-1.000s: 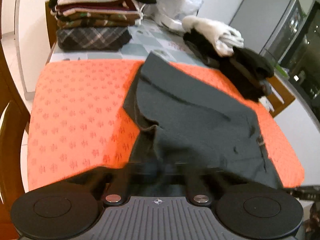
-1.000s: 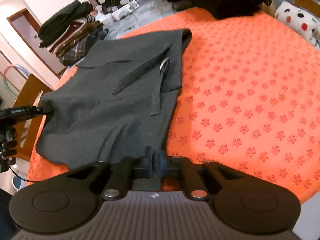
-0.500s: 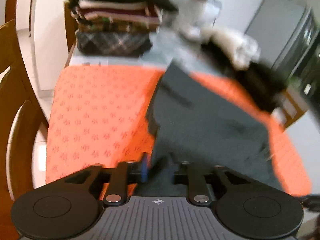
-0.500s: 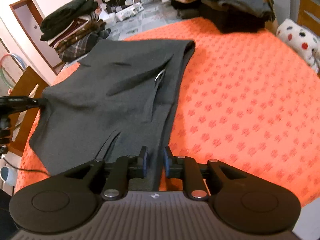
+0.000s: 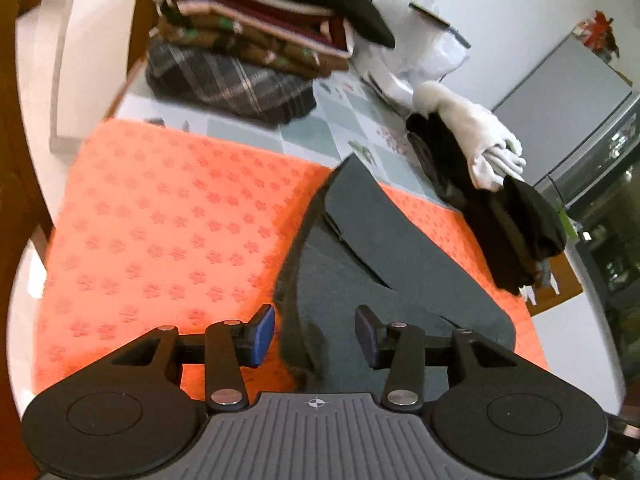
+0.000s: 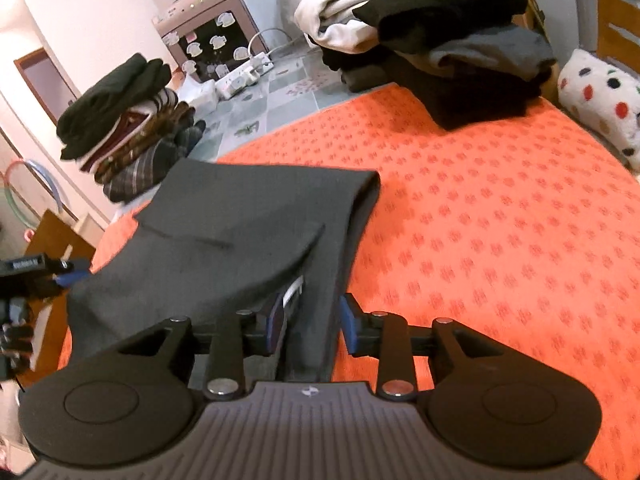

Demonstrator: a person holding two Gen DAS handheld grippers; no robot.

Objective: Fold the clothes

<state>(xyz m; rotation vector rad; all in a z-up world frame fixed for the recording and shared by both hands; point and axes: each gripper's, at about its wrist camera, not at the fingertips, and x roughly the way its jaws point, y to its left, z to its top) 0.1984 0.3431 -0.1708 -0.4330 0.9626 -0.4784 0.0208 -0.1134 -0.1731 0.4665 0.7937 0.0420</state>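
A dark grey garment lies folded on the orange patterned mat. In the right wrist view the garment covers the left half of the mat. My left gripper has its jaws opening. The garment's near left edge lies between the blue pads, and they do not press on it. My right gripper also has its jaws opening, with the garment's near right edge between the pads and no grip on it. The left gripper shows at the garment's far left corner.
A stack of folded clothes stands at the table's back left, also. A loose pile of black and white clothes lies at the back right, also. A wooden chair stands left. A spotted cushion lies right.
Both grippers were shut on the garment's near edge and have opened and let it go. The garment now rests folded on the mat, and its strap and buckle are hidden.
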